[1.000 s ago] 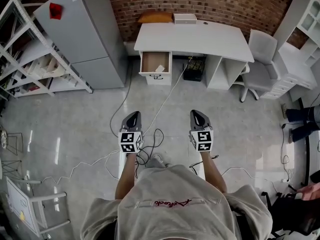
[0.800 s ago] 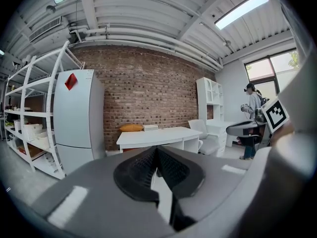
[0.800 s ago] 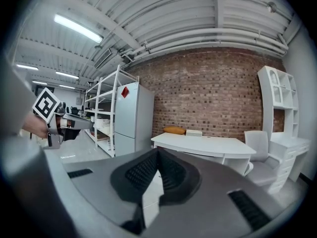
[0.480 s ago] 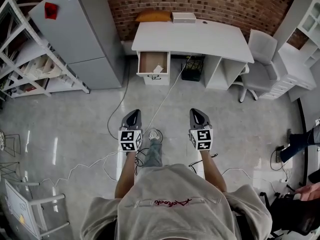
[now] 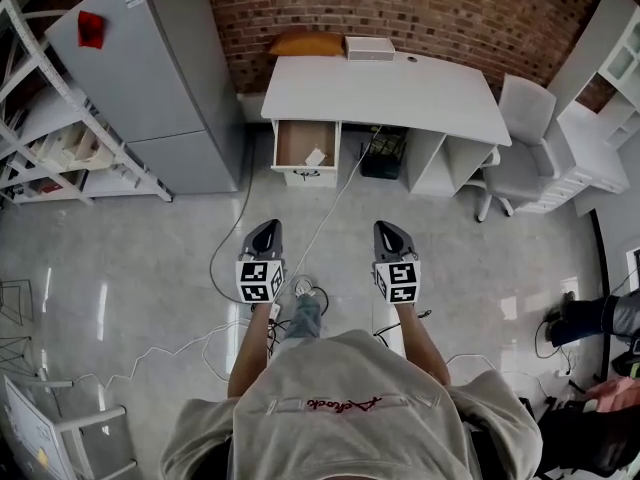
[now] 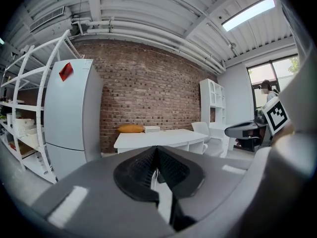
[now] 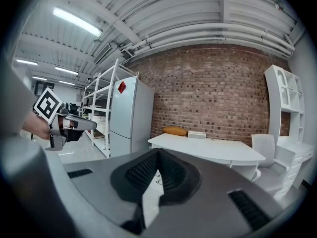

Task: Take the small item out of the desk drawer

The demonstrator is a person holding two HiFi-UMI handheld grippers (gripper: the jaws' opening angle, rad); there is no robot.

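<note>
A white desk [image 5: 390, 83] stands against the brick wall ahead, and it shows in both gripper views too [image 6: 153, 139] [image 7: 208, 150]. Its left drawer [image 5: 306, 144] is pulled open, with a small white item [image 5: 315, 157] lying in it. My left gripper [image 5: 265, 237] and right gripper [image 5: 389, 234] are held side by side well short of the desk, over the floor. Both are shut with nothing between the jaws. In the left gripper view the right gripper [image 6: 250, 129] shows at the right.
A grey fridge [image 5: 150, 78] stands left of the desk, with white shelving [image 5: 60, 148] further left. White cables [image 5: 330, 203] trail across the floor from the desk toward me. A white chair [image 5: 520, 133] and cabinets [image 5: 600, 118] are at the right. An orange cushion [image 5: 306, 43] and a box [image 5: 370, 48] lie on the desk.
Both grippers and I have moved forward toward the desk; the desk and open drawer now sit slightly nearer. The jaws stay shut.
</note>
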